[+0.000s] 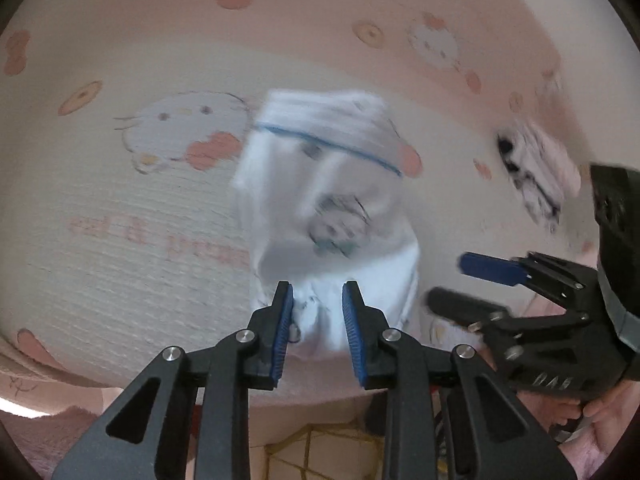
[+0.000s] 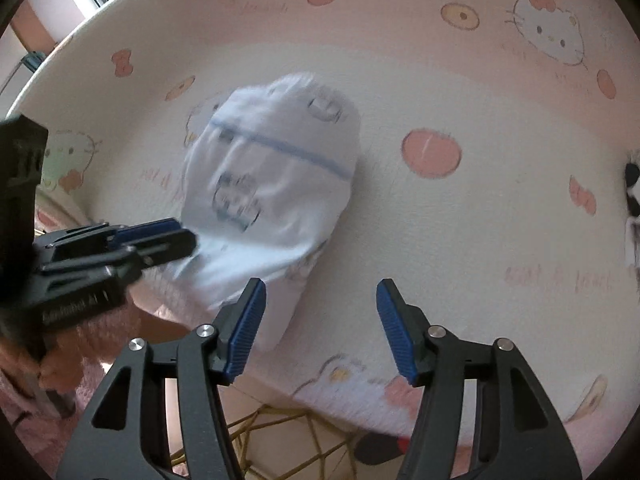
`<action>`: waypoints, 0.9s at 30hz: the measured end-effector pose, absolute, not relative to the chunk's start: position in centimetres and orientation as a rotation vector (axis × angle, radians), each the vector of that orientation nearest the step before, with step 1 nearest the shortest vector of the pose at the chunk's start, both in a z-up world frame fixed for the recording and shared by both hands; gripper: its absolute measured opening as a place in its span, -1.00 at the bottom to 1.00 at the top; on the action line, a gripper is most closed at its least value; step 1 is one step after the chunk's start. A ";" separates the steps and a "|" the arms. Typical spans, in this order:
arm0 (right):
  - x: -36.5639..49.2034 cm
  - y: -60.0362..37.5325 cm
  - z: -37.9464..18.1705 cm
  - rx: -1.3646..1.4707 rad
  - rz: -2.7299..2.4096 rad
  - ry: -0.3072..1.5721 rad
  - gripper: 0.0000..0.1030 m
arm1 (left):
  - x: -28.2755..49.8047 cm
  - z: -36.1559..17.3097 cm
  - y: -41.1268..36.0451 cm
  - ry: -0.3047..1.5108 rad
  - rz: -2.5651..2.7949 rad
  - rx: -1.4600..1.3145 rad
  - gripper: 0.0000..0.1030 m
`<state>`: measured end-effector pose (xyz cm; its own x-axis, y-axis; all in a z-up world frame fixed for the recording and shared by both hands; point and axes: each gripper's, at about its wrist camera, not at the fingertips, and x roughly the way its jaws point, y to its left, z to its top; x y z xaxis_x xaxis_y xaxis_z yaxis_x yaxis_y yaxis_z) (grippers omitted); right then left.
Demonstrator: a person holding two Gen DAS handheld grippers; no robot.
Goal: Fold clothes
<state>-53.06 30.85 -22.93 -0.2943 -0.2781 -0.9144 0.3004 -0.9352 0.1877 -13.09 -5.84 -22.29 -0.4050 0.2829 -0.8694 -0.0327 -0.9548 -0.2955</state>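
Note:
A small white garment (image 1: 320, 184) with a thin blue stripe and dark printed figures lies bunched on the cartoon-cat tablecloth (image 1: 120, 220). Its near end is drawn up between the blue pads of my left gripper (image 1: 318, 308), which is shut on the fabric. From the right wrist, the garment (image 2: 272, 184) stretches toward the left gripper (image 2: 188, 236) pinching its edge. My right gripper (image 2: 320, 286) stands open just above the near corner of the cloth, its left finger (image 2: 248, 320) over the fabric. The left wrist view has the right gripper (image 1: 446, 282) beside the garment's right edge, holding nothing.
A folded black, white and pink garment (image 1: 532, 176) lies further right on the tablecloth (image 2: 460, 240), cut off at the frame edge (image 2: 632, 216). The table's near edge runs just below both grippers, with tiled floor (image 2: 280, 432) underneath. A person's hand (image 1: 600, 412) grips the right tool.

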 end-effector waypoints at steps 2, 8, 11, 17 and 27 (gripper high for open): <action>-53.4 30.1 -24.3 1.641 -2.249 0.061 0.15 | -13.4 -23.6 -5.4 -0.241 2.478 -1.681 -0.45; -53.6 30.4 -26.0 1.716 -2.254 0.134 0.19 | -13.6 -24.6 -7.8 -0.412 2.479 -1.738 -0.33; -53.3 31.0 -25.6 1.726 -2.328 0.252 0.18 | -12.8 -24.1 -9.5 -0.432 2.496 -1.698 -0.33; -52.2 29.3 -24.3 1.549 -2.264 0.194 0.17 | -11.7 -24.3 -11.2 -0.532 2.453 -1.656 -0.33; -53.1 28.7 -27.6 1.621 -2.290 0.164 0.13 | -12.0 -25.5 -10.0 -0.436 2.446 -1.727 -0.29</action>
